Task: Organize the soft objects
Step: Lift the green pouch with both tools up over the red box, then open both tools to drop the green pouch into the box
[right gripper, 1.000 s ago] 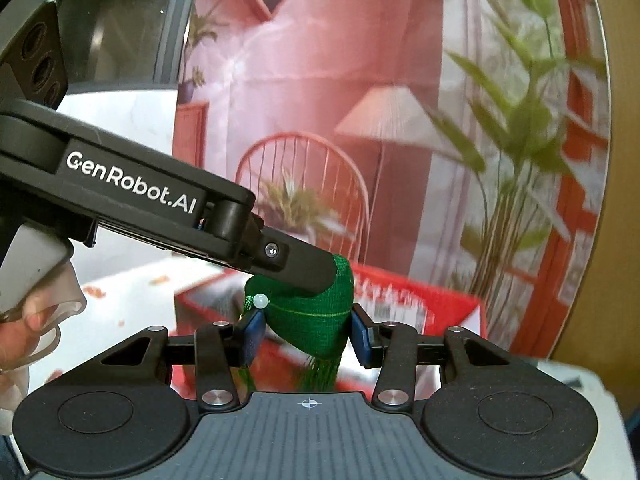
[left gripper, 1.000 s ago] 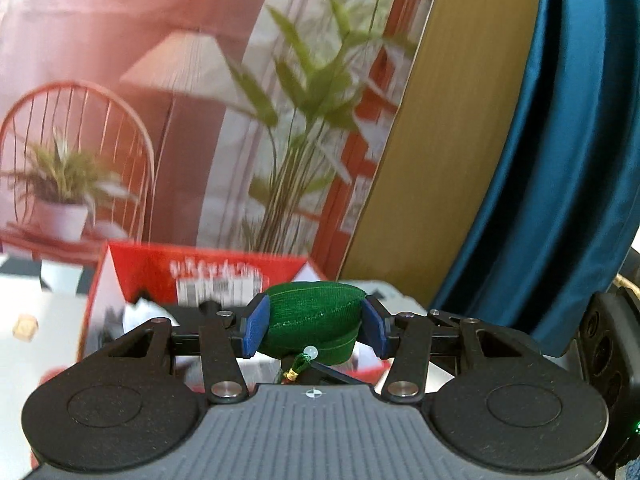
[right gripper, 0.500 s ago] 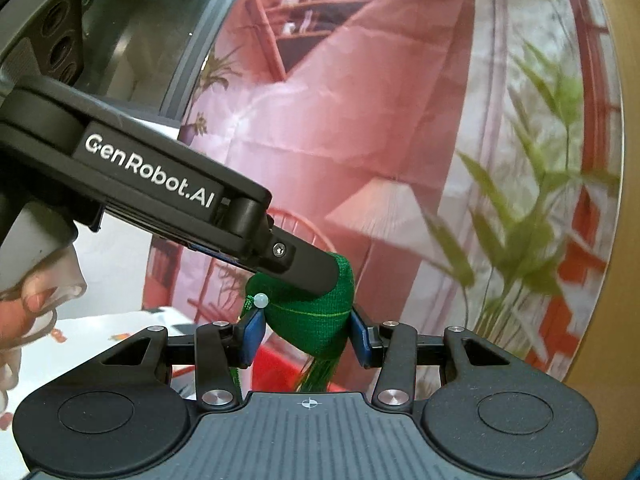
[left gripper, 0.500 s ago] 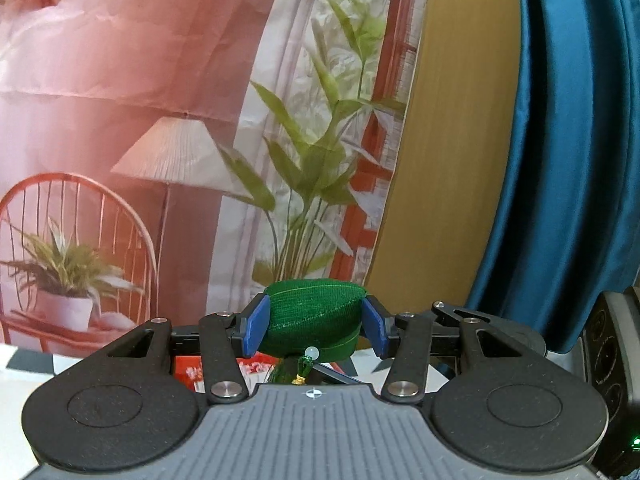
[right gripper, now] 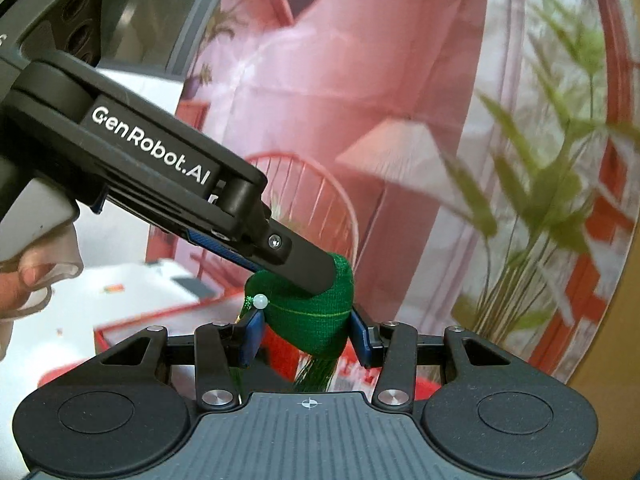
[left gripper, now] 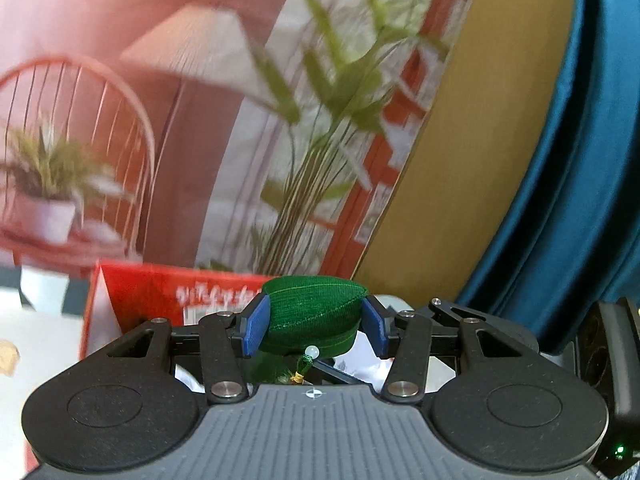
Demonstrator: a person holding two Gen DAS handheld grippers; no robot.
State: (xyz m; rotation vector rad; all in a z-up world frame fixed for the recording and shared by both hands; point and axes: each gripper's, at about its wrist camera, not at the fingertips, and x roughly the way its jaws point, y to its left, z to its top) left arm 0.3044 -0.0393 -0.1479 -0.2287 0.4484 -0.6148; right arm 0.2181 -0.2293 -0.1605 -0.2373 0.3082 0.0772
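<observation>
Two hand-held grippers share one green pouch above the red box.

Left wrist view: the left hand-held gripper (left gripper: 316,330) pinches the green pouch (left gripper: 312,322) between its blue pads (left gripper: 256,330), the pouch sitting just in front of and above the red box (left gripper: 160,300), with its bead and tassel (left gripper: 304,368) hanging on the near side. To do this carry well, I judge both grips should stay firm and move together, so the soft fabric is not stretched or twisted. Right wrist view: the right hand-held gripper (right gripper: 306,338) also clamps the pouch, while the left one's finger (right gripper: 304,264) comes in slanting from the upper left onto the pouch top; both point slightly downward toward the box, and a hand (right gripper: 24,280) grips the handle at the left edge.
</observation>
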